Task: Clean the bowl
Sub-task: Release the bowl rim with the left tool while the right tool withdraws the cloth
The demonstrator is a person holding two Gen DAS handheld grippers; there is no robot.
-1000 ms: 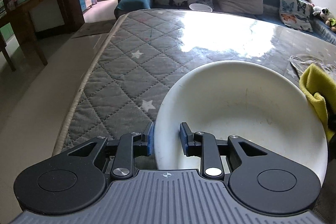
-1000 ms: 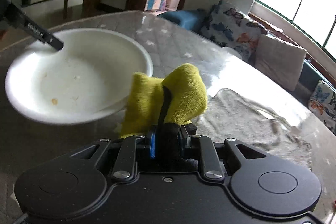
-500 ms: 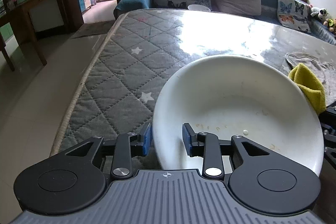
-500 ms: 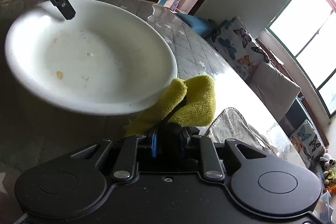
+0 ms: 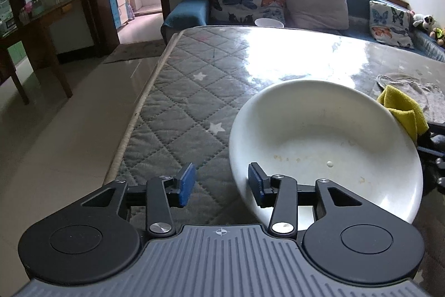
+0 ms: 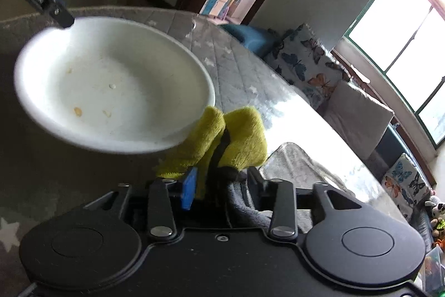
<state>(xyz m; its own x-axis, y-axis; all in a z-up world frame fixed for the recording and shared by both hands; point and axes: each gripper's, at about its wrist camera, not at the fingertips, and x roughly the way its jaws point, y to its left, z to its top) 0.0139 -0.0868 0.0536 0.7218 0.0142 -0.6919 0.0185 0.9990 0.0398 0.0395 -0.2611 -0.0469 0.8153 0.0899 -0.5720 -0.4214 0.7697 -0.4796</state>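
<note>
With jaws parted, bowl (image 5: 322, 141) rim sits between them

Daylight is admitted through windows (image 6: 400, 27) at upper right; glare is thrown across the table (image 5: 292, 57), edges are bent, and the bowl (image 6: 111, 85) is blurred.

The near rim of the white, shallow ceramic bowl (image 5: 319, 135) disappears behind the right finger and body of the left gripper (image 5: 221, 180), so whether the bowl rests on the quilted grey table cover (image 5: 178, 102) cannot be told. In the right wrist view the bowl's (image 6: 111, 85) front edge is blurred. The fluffy yellow cloth (image 6: 222, 138) hides the right gripper's (image 6: 219, 185) far pad and its own lower part. The crumpled grey rag (image 5: 417, 91) is cut off by the frame edge.
</note>
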